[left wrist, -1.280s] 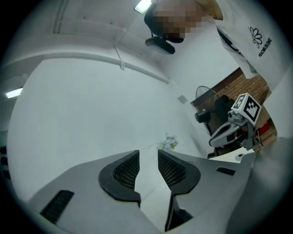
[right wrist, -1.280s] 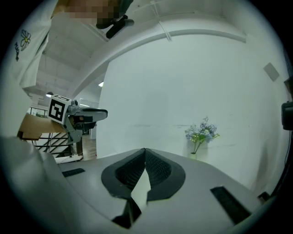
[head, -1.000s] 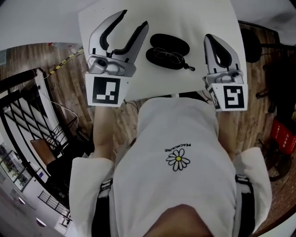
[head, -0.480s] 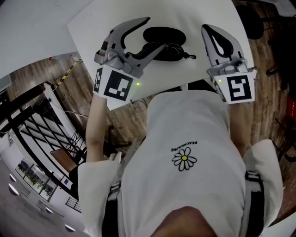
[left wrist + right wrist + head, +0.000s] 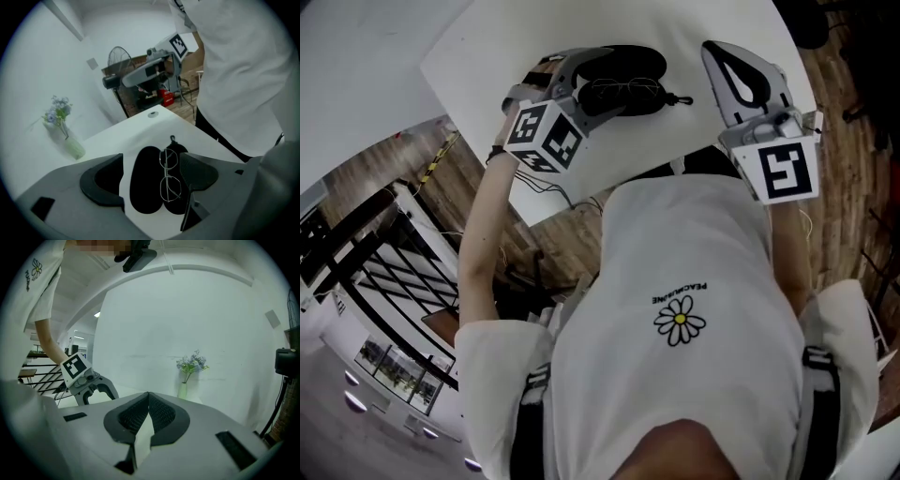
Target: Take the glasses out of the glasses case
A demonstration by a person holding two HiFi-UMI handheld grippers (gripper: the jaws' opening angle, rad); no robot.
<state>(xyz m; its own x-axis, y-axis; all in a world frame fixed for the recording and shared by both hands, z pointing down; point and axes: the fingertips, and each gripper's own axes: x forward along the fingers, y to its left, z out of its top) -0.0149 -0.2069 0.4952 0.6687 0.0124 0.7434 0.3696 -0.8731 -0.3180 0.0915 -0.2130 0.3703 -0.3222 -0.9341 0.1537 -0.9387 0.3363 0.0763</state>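
Observation:
A black glasses case (image 5: pixel 630 67) lies folded open on the white table (image 5: pixel 487 56). Thin-rimmed glasses (image 5: pixel 625 91) rest in its nearer half. My left gripper (image 5: pixel 605 82) tilts down over the case, its jaws opening wide. In the left gripper view the case (image 5: pixel 147 185) and the glasses (image 5: pixel 169 176) lie between the pads of my left gripper (image 5: pixel 152 178), with neither pad touching them. My right gripper (image 5: pixel 712 52) hovers to the right of the case, shut on nothing. In the right gripper view the pads of my right gripper (image 5: pixel 148 397) meet.
A small vase of flowers (image 5: pixel 70 145) stands near the table's far side, by the white wall. A fan on a stand (image 5: pixel 117 58) and wooden floor lie beyond the table's edge. My body is close against the near edge.
My left gripper has come down and tipped forward over the case, and its jaws have spread wider. My right gripper has hardly moved.

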